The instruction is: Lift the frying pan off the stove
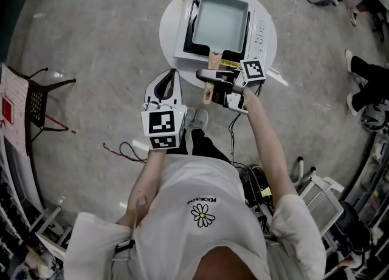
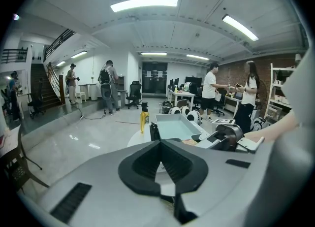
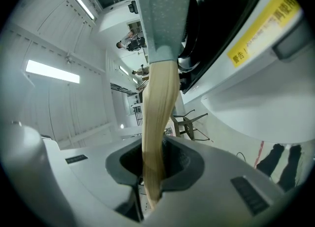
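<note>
- The round white bench lies ahead of both tools and carries the stove.
- The frying pan, rectangular, sits on the stove straight ahead of the right tool and is not yet lifted.
- Its wooden handle runs lengthwise back from the pan into the right tool, whose jaws are clamped narrow on it.
- The left tool, jaws together on nothing, hangs farther back from the pan, so the lift likely falls to the right tool.
</note>
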Tool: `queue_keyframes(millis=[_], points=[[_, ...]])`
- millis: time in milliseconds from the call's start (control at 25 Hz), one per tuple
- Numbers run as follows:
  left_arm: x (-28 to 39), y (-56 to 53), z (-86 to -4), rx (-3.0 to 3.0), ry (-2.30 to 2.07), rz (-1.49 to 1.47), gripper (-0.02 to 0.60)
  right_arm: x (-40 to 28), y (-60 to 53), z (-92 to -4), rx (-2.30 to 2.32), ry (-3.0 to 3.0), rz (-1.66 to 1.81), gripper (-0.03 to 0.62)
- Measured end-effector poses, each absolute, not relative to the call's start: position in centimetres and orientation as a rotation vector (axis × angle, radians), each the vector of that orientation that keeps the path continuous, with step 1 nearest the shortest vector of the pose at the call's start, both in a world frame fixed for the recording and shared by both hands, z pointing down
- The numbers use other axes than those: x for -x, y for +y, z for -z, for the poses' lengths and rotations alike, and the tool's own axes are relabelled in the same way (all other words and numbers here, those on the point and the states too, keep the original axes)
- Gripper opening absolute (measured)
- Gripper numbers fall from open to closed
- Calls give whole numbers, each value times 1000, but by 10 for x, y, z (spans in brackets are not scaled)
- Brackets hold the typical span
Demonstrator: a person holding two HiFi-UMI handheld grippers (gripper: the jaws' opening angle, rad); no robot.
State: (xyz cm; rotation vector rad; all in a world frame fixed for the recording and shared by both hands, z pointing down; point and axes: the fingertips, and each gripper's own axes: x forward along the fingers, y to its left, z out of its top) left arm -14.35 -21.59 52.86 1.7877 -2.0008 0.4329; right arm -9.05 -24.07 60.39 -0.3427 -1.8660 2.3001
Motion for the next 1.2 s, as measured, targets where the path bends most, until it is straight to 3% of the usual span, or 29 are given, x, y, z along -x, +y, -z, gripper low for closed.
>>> queue_keyframes(millis=[1200], points=[[158, -201, -503, -1807, -2068, -391, -2, 98, -254, -550, 251, -2047, -2131, 54]])
